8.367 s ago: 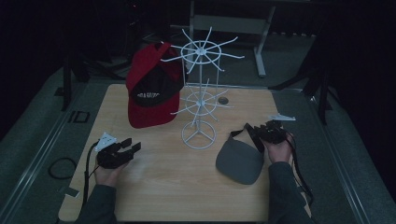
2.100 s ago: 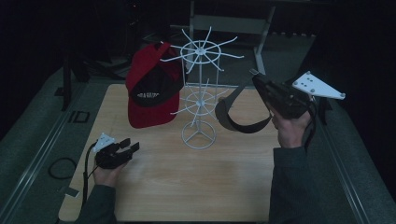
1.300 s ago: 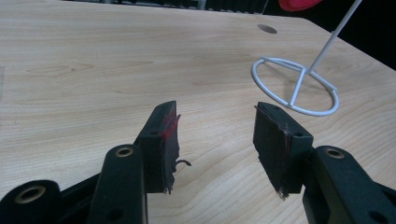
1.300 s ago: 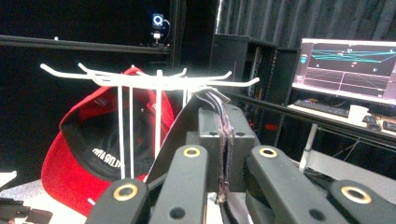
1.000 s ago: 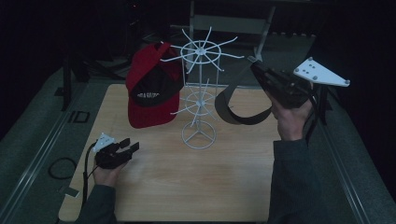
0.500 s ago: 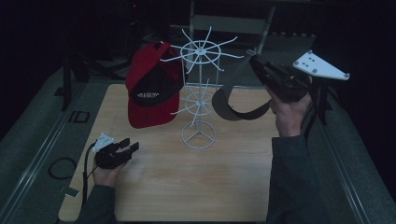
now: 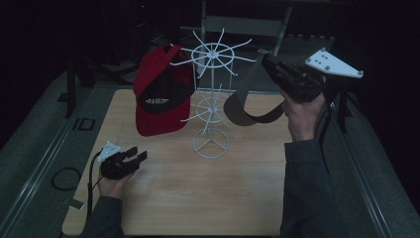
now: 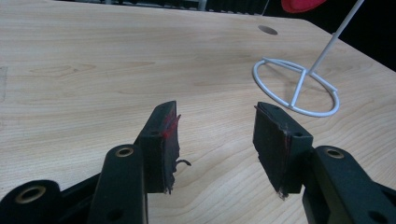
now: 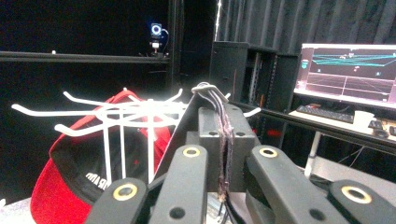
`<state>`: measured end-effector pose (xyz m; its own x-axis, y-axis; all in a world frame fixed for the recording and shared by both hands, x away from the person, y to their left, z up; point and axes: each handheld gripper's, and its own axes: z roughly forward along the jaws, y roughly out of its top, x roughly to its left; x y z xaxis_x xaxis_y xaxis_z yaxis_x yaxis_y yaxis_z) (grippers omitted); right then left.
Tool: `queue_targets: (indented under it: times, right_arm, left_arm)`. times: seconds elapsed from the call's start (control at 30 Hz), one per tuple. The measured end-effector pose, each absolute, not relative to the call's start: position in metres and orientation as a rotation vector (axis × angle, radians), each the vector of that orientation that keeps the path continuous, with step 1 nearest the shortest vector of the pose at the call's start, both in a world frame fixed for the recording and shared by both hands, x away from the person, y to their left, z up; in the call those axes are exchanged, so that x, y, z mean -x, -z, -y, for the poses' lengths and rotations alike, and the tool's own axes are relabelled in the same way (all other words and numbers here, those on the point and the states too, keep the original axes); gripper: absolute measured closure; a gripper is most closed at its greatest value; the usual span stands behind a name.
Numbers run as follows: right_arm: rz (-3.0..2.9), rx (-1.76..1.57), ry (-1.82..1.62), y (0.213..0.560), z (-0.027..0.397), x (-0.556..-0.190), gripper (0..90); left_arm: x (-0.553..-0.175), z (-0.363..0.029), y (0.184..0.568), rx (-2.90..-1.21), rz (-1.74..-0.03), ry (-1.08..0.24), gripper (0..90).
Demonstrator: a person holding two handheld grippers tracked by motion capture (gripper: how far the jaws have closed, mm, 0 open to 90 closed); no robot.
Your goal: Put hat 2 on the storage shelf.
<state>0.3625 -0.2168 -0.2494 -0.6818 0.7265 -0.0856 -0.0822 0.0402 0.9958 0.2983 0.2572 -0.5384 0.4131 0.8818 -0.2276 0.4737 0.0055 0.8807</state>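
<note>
The right claw (image 7: 270, 62) is clamped shut on the back strap of a grey cap (image 7: 247, 111), raised level with the top ring of the white wire rack (image 7: 212, 94). Holding it by the strap lets the crown and brim hang free below, probably so the strap loop can be slipped over one of the rack's prongs (image 9: 39, 112). A red cap (image 7: 161, 96) already hangs on the rack's far-left side, which leaves the right-hand prongs free. The left claw (image 7: 133, 154) rests low over the bench (image 7: 237, 198), its jaws parted and empty, well apart from the rack base (image 8: 295, 88); it appears to be idle.
</note>
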Motion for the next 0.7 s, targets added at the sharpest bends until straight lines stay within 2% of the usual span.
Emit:
queue_targets:
  times: [0.7]
  right_arm:
    - [-1.747, -0.687, -1.684, 0.256, 0.209, -0.376, 87.7]
  left_arm:
    - [-0.298, -0.258, 0.538, -1.633, -1.213, -0.493, 50.7]
